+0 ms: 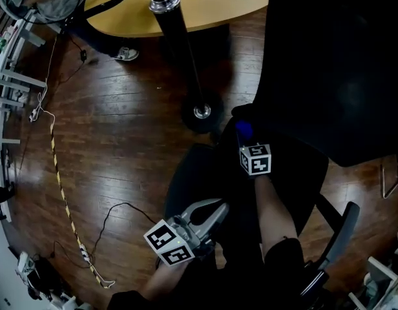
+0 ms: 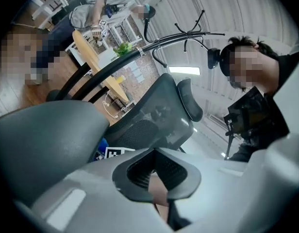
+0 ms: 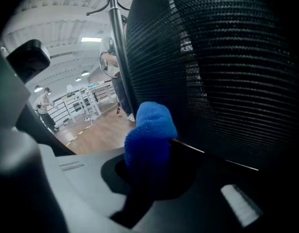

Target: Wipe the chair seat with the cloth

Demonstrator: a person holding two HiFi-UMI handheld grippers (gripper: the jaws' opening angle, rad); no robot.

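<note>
Open-plan office or lab hall: mesh office chair (image 1: 328, 76), wooden desk (image 1: 205, 11), plank floor (image 1: 121, 128), white shelving racks (image 3: 86, 103), ceiling strip lights (image 3: 91, 39), people working nearby

One chair (image 1: 335, 63), one blue cloth (image 3: 149, 135), two grippers (image 1: 213, 215) (image 1: 245, 133), one table (image 1: 209, 10)
</note>
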